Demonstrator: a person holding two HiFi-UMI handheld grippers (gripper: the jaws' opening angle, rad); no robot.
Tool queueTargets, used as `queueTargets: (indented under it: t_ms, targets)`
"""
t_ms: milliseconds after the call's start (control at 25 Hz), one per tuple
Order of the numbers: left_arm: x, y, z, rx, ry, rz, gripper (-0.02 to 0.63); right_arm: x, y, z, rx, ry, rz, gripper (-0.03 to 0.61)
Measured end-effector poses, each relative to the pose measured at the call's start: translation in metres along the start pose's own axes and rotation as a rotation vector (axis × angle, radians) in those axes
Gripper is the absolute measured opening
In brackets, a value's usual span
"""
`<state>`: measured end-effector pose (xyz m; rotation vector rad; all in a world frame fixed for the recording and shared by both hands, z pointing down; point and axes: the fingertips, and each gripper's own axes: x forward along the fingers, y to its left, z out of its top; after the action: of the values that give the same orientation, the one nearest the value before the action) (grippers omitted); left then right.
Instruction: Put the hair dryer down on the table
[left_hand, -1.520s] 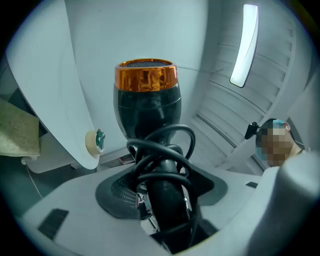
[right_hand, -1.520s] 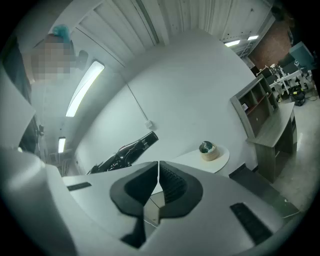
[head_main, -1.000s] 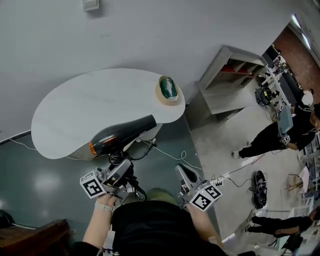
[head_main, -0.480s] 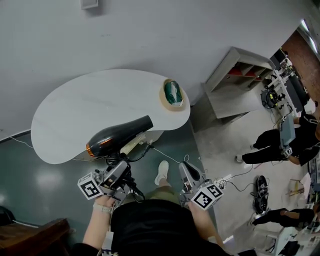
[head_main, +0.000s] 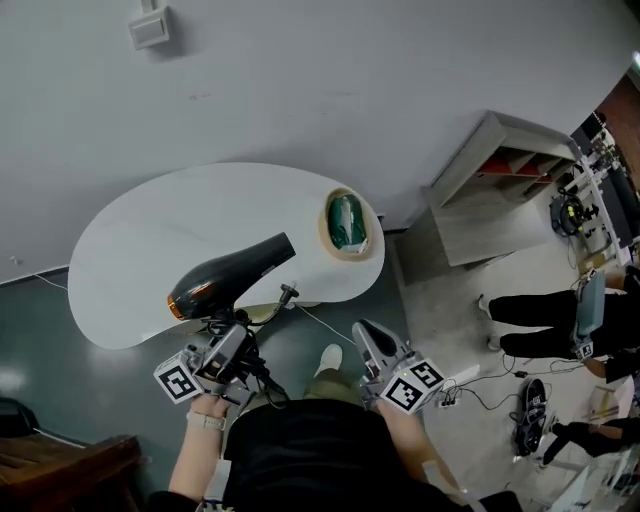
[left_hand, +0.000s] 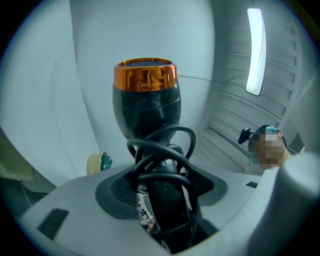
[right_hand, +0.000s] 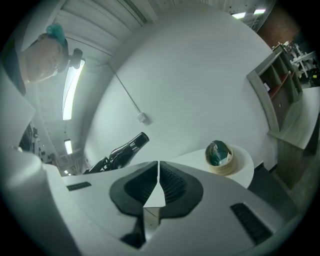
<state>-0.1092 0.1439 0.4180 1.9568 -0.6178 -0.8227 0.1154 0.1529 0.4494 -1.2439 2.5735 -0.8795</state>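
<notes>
Starting at the left: the left tongs (left_hand: 165, 215) are clamped on the handle of the dryer (left_hand: 146, 100), with the black cord (left_hand: 165, 150) looped around the handle right above the grip. So the dryer is held up off the tabletop, not lying on it yet.

From the head view, the dryer (head_main: 232, 275) sits at about 12 o'clock from the left tongs (head_main: 232, 335). Its barrel hangs over the near edge of the tabletop (head_main: 150, 220). The long axis is the bit that matters: the orange back end points toward 8 o'clock and the nozzle toward 2 o'clock, so it runs diagonally along that near edge. I can't tell whether the barrel is touching the surface. My guess is it's just above it.

To set it down it looks like the left hand needs to push on toward 12 o'clock and lower, so the whole body lands on the white top and not half off the rim.

Further right, a tape roll (head_main: 350, 222) sits at the tabletop's 3 o'clock end, near the nozzle but apart from it.

The right tongs (right_hand: 157, 185) are clenched on nothing, pads pressed together. They're well apart from the dryer, off at its 4 o'clock (head_main: 368, 335). So this is the left hand's job.
</notes>
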Motion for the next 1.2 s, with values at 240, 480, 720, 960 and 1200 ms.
queueTargets:
  t_ms: [240, 480, 720, 960, 1200]
  targets:
    - [0.061, 0.011, -0.007, -0.019, -0.081, 0.03, 0.284, 0.017, -0.048, 0.038, -0.001, 0.05, 0.08, 0.023]
    - [0.104, 0.021, -0.011, -0.014, -0.149, 0.056, 0.282, 0.032, -0.079, 0.062, -0.013, 0.101, 0.155, 0.023]
    - [0.127, 0.032, -0.009, -0.006, -0.154, 0.09, 0.282, 0.043, -0.101, 0.075, -0.004, 0.116, 0.166, 0.023]
    - [0.142, 0.055, 0.007, -0.044, -0.166, 0.104, 0.282, 0.061, -0.113, 0.082, 0.009, 0.125, 0.147, 0.023]
    - [0.159, 0.09, 0.029, -0.092, -0.137, 0.116, 0.283, 0.091, -0.123, 0.087, -0.005, 0.142, 0.103, 0.023]
